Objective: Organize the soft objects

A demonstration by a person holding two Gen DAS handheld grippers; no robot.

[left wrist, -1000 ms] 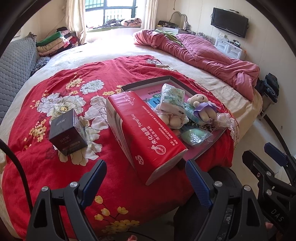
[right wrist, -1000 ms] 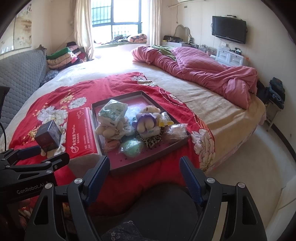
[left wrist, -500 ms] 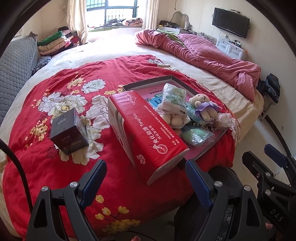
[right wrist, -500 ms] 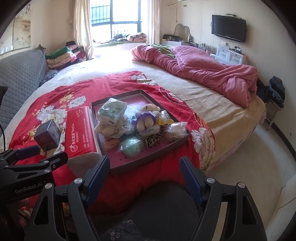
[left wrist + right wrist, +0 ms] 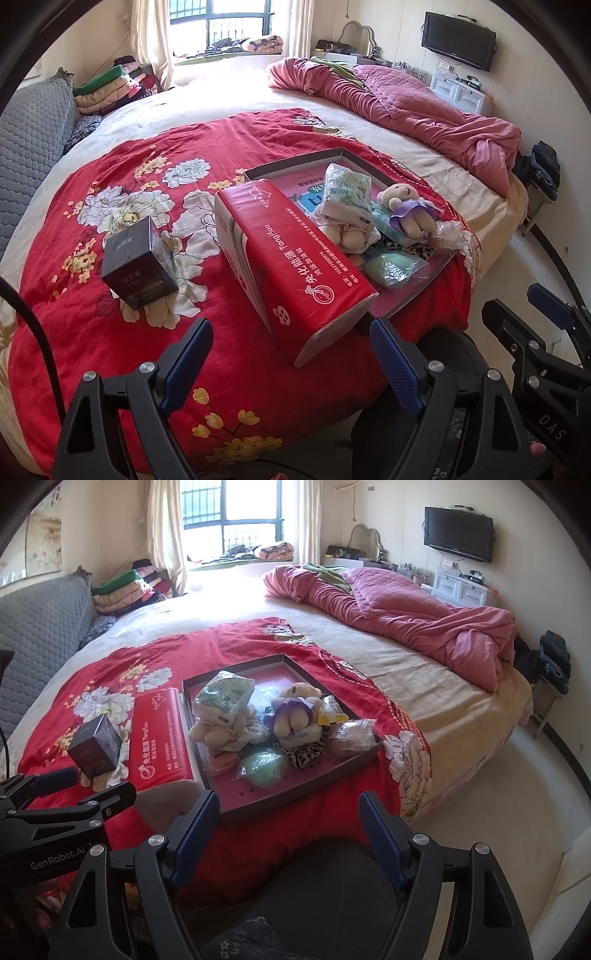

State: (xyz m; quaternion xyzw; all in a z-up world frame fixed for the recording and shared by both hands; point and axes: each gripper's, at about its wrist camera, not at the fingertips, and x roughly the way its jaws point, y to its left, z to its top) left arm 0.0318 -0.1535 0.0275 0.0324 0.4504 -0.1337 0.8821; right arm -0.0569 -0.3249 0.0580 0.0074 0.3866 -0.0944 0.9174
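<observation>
A dark shallow tray (image 5: 236, 805) (image 5: 295, 161) with a pink floor lies on the red floral blanket (image 5: 110, 332). In it are a tissue pack (image 5: 227, 690), a plush bear in purple (image 5: 295, 709) (image 5: 406, 212), a cream plush (image 5: 212, 731), a green bagged item (image 5: 264, 766) (image 5: 393, 267) and a brown bagged item (image 5: 351, 734). A long red box (image 5: 291, 254) (image 5: 159, 738) lies left of the tray. My left gripper (image 5: 291, 363) is open and empty, short of the red box. My right gripper (image 5: 288, 834) is open and empty, short of the tray.
A small dark cube box (image 5: 136, 266) (image 5: 96, 747) stands on the blanket left of the red box. A pink quilt (image 5: 406, 620) is heaped at the bed's far right. A grey sofa (image 5: 37, 620) and folded blankets (image 5: 125, 590) stand at left. Bare floor (image 5: 517, 812) lies right.
Both views have shifted slightly; the grippers have moved a little. Both stay open and nothing on the bed has moved.
</observation>
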